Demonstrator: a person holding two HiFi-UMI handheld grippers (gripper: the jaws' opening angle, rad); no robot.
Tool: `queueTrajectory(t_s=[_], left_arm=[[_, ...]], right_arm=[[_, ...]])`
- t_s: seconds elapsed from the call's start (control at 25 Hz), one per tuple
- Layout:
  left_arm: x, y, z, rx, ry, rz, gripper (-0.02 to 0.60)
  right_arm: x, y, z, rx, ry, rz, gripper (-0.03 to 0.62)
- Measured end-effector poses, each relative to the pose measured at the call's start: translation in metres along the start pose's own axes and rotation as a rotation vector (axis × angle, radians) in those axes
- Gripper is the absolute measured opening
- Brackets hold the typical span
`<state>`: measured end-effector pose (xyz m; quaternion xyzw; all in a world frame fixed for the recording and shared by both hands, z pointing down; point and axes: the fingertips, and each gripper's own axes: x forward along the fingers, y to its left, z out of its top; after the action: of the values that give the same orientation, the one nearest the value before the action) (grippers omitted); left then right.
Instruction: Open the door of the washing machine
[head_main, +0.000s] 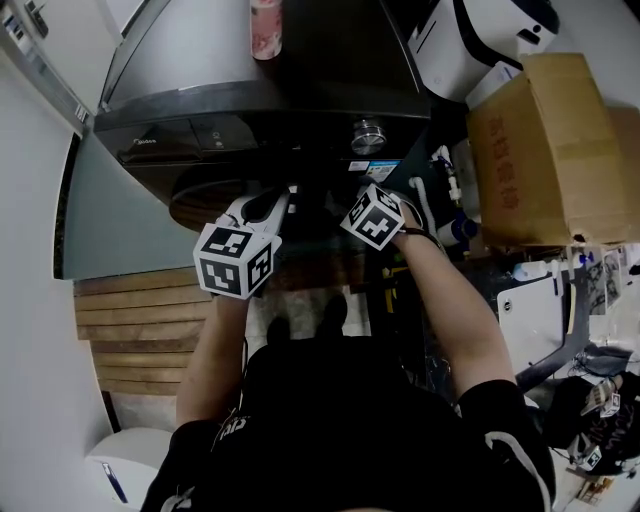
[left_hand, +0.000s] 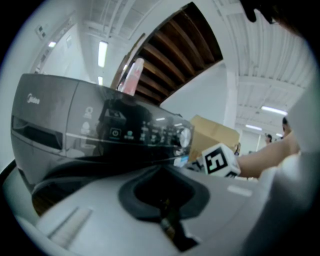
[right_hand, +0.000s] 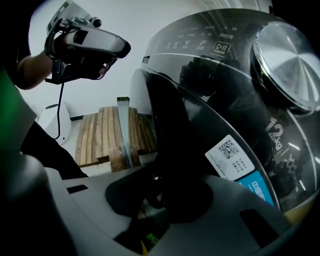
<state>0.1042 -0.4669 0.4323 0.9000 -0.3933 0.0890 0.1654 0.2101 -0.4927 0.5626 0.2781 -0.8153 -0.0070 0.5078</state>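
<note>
The dark grey washing machine (head_main: 250, 110) stands in front of me, its round door (head_main: 205, 205) low on the front. My right gripper (head_main: 350, 198) reaches down to the door's right side. In the right gripper view the door's dark rim (right_hand: 165, 130) runs down into the gap of the right gripper (right_hand: 155, 200); the pads are lost in shadow. My left gripper (head_main: 285, 195) hovers before the door, shut and holding nothing, and shows as the left gripper (right_hand: 87, 47) held high. The left gripper view shows the washing machine (left_hand: 75, 130) and the right cube (left_hand: 220, 160).
A pink bottle (head_main: 265, 28) stands on the machine's top, and a silver knob (head_main: 367, 133) sits on its panel. A cardboard box (head_main: 545, 150) is at the right. Wooden slats (head_main: 135, 320) lie on the floor at the left. Cables and clutter fill the lower right.
</note>
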Motion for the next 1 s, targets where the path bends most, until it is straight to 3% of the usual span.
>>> queueTrajectory(t_s=[0.28,0.64,1.0], left_arm=[[-0.007,0.0,0.002,0.016,0.005,0.007,0.009],[-0.031,0.006,-0.011,0.004,0.025,0.027,0.009],[-0.064,0.007,-0.019,0.025,0.035,0.017,0.009]], right_arm=[[0.011,0.002,-0.001,-0.008,0.035,0.056,0.121],[0.013,0.004,-0.002,-0.038,0.045,-0.011,0.127],[0.011,0.004,-0.004,0.017,0.054,-0.099,0.138]])
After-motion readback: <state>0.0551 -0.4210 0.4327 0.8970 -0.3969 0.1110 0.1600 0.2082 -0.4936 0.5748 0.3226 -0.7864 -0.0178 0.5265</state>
